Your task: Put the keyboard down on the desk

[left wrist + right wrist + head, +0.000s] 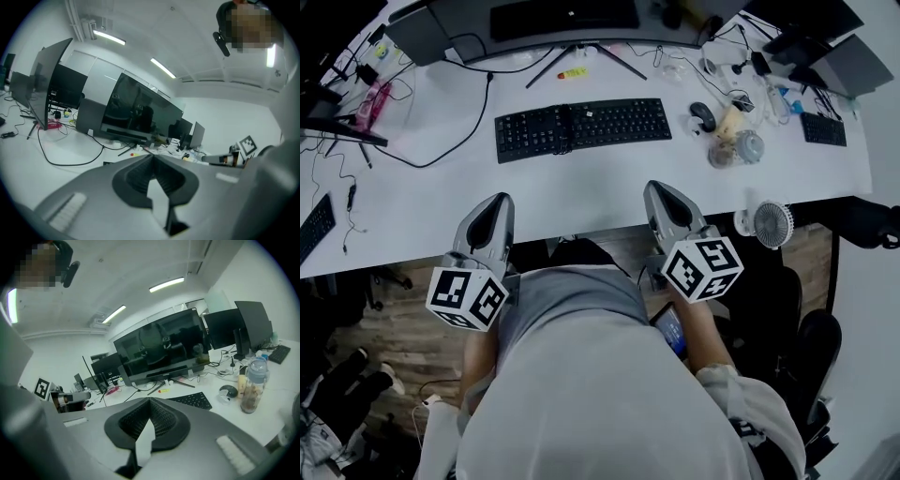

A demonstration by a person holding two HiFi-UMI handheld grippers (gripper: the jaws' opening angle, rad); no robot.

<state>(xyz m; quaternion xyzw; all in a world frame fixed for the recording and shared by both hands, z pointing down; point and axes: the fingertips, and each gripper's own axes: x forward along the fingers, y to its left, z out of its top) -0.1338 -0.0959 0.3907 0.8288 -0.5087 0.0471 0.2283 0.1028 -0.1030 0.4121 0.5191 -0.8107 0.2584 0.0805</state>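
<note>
The black keyboard (581, 127) lies flat on the white desk (422, 202), in front of the monitor, with nothing touching it. My left gripper (499, 202) and right gripper (656, 187) hover side by side over the desk's near edge, well short of the keyboard. Both are shut and empty. In the right gripper view the shut tips (150, 399) point toward the keyboard (192, 400), which lies ahead and slightly right. In the left gripper view the tips (153, 155) meet with nothing between them, and the gripper's own body hides most of the keyboard.
A wide monitor (564, 17) stands behind the keyboard. A mouse (703, 115), a clear jar (748, 147) and a small fan (772, 223) sit to the right. Cables (441, 155) trail across the left. More keyboards lie at far right (823, 129) and far left (315, 225).
</note>
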